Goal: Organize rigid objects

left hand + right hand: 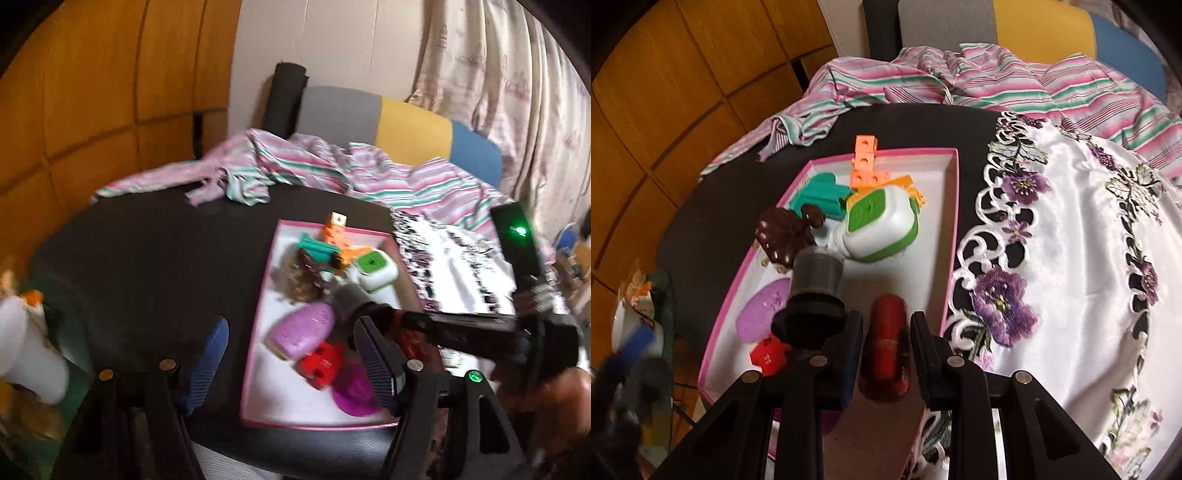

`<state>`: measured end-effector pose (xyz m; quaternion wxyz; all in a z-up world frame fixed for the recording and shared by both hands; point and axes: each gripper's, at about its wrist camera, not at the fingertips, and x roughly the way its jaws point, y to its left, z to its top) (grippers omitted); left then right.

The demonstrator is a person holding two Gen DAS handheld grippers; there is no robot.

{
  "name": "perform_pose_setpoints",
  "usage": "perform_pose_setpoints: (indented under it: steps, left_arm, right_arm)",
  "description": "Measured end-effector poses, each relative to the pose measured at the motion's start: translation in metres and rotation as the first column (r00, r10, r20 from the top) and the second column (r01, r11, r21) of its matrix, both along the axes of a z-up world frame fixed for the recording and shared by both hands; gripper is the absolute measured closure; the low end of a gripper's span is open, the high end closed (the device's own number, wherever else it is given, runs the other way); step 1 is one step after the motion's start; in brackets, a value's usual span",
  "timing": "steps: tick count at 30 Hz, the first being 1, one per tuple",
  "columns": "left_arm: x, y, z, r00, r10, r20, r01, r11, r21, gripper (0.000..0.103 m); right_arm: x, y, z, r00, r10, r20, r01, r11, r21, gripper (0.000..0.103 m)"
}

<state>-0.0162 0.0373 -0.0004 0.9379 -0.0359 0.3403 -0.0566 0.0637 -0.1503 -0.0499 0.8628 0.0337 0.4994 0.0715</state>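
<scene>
A pink-rimmed tray (258,321) (955,192) lies on the dark table and holds several toys. Among them are orange blocks (865,162), a teal piece (820,195), a brown piece (783,236), a green-and-white box (879,229), a purple oval (303,328), a red block (321,363) and a magenta disc (352,391). A grey cylinder on a black base (816,291) stands among them. My right gripper (886,343) is shut on a dark red rounded object (886,332) low over the tray's near end. My left gripper (291,369) is open above the tray's near-left part, holding nothing.
A white cloth with purple flower embroidery (1071,258) covers the table to the right of the tray. A striped pink and green garment (295,166) lies along the far edge, in front of a grey, yellow and blue chair back (406,122). A white object (26,350) sits at the left.
</scene>
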Motion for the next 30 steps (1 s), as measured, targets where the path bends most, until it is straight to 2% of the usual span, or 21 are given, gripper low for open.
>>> perform_pose_setpoints:
  steps: [2, 5, 8, 11, 14, 18, 25, 27, 30]
  left_arm:
    - [0.001, 0.0, 0.0, 1.0, 0.01, -0.002, -0.01, 1.0, 0.007, 0.031]
    - [0.002, 0.002, 0.0, 1.0, 0.003, -0.022, -0.004, 1.0, -0.028, 0.031]
    - [0.001, 0.004, -0.001, 0.999, 0.025, -0.028, -0.026, 0.999, -0.04, 0.031]
    - [-0.002, 0.006, 0.001, 0.998, 0.064, -0.014, -0.064, 0.997, -0.034, 0.031]
    - [-0.004, 0.008, 0.006, 0.996, 0.091, 0.006, -0.091, 0.996, -0.017, 0.031]
    - [-0.007, 0.01, 0.015, 0.996, 0.086, 0.022, -0.085, 0.996, -0.013, 0.031]
    - [-0.003, 0.004, 0.02, 0.993, 0.113, -0.024, -0.112, 0.993, 0.046, 0.031]
    - [-0.002, 0.003, 0.02, 0.992, 0.118, -0.033, -0.116, 0.992, 0.048, 0.031]
    - [0.0, 0.006, 0.02, 0.99, 0.132, -0.054, -0.13, 0.99, 0.048, 0.031]
  right_arm:
    - [-0.009, 0.003, 0.0, 1.0, 0.009, -0.001, -0.009, 1.0, -0.013, 0.075]
    - [-0.019, 0.006, 0.001, 1.0, 0.016, -0.005, -0.016, 1.0, -0.022, 0.074]
    - [-0.029, 0.009, 0.003, 1.0, 0.018, 0.004, -0.018, 0.999, -0.04, 0.065]
    - [-0.037, 0.011, 0.007, 1.0, 0.015, 0.021, -0.014, 0.998, -0.062, 0.062]
    - [-0.043, 0.012, 0.014, 0.999, 0.008, 0.047, -0.005, 0.997, -0.074, 0.05]
    - [-0.048, 0.013, 0.025, 0.997, 0.0, 0.079, 0.007, 0.995, -0.098, 0.04]
    - [-0.052, 0.018, 0.043, 0.991, -0.02, 0.136, 0.039, 0.989, -0.141, 0.016]
    - [-0.053, 0.018, 0.047, 0.989, -0.027, 0.148, 0.05, 0.988, -0.15, 0.007]
    - [-0.053, 0.018, 0.05, 0.985, -0.054, 0.163, 0.082, 0.982, -0.17, 0.0]
